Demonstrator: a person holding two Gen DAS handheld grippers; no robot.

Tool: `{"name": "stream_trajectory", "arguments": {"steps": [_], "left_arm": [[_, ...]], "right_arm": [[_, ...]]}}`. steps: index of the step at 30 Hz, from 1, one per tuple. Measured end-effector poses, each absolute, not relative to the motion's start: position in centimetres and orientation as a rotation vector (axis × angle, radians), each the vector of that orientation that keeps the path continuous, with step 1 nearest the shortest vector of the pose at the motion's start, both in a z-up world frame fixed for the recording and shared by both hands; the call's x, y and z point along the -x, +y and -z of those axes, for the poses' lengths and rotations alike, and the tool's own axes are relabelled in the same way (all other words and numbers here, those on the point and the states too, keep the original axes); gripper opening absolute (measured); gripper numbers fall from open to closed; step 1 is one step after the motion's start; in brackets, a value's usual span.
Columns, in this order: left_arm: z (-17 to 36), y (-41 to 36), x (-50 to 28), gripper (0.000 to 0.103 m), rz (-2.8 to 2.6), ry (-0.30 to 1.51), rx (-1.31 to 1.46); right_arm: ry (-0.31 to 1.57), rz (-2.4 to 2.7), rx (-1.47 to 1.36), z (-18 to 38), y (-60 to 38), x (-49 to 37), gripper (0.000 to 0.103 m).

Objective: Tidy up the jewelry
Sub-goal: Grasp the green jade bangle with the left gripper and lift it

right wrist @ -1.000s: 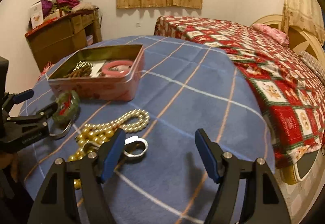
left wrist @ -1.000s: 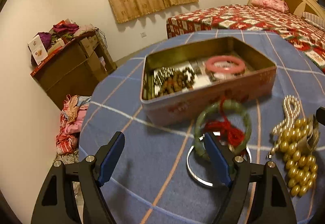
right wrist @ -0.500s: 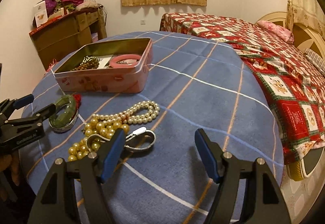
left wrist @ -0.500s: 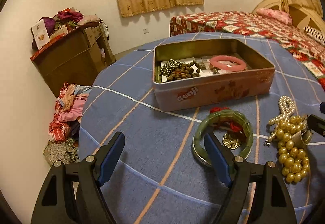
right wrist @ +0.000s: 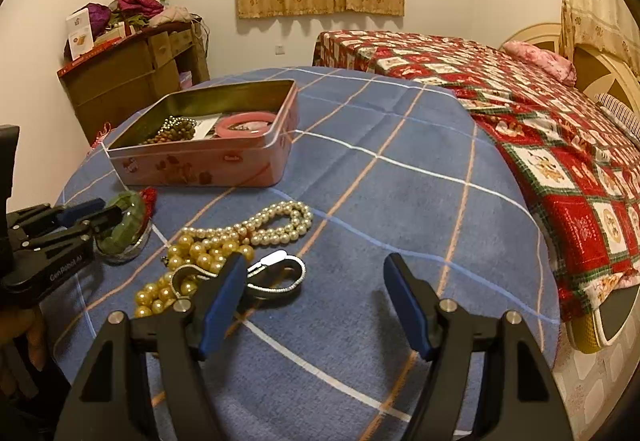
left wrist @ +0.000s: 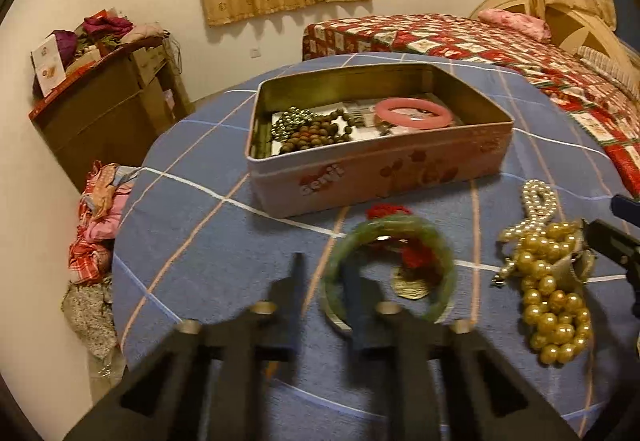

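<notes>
A pink tin box (left wrist: pixel 376 169) (right wrist: pixel 208 163) holds a pink bangle (left wrist: pixel 414 112), dark beads (left wrist: pixel 312 131) and cards. In front of it lies a green jade bangle (left wrist: pixel 386 273) (right wrist: pixel 124 225) with red cord, over a silver bangle. My left gripper (left wrist: pixel 324 281) (right wrist: pixel 100 215) is blurred, its fingers narrowed around the jade bangle's left rim. Gold beads (left wrist: pixel 552 301) (right wrist: pixel 188 261), white pearls (left wrist: pixel 538 201) (right wrist: pixel 276 223) and a silver bracelet (right wrist: pixel 272 277) lie to the right. My right gripper (right wrist: pixel 316 305) is open and empty just in front of the bracelet.
The round table has a blue plaid cloth (right wrist: pixel 380 181). A bed with a red quilt (right wrist: pixel 540 113) is at the right. A wooden cabinet (right wrist: pixel 132 81) stands by the wall at the left, with clothes on the floor (left wrist: pixel 96 225).
My left gripper's fingers have closed in from wide open around the jade bangle's rim. The right gripper has drawn back a little from the jewelry and stays open.
</notes>
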State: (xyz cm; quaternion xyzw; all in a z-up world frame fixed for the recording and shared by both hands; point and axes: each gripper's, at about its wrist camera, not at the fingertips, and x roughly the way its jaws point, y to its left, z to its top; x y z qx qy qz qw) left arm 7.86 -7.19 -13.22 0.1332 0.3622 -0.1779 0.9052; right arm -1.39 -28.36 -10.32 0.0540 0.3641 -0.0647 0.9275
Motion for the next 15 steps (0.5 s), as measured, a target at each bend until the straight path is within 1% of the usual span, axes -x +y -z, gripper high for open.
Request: {"name": "stream_trajectory", "arguments": {"steps": [1,15], "left_arm": [[13.0,-7.1,-7.6,0.006,0.379,0.740,-0.260],[8.7,-5.7,-5.6,0.006,0.407,0.612,-0.182]], "right_arm": [[0.745,0.133,-0.110,10.3,-28.4,1.4,0.073],[0.726,0.164,-0.130,9.4,-29.1,2.0,0.073]]}}
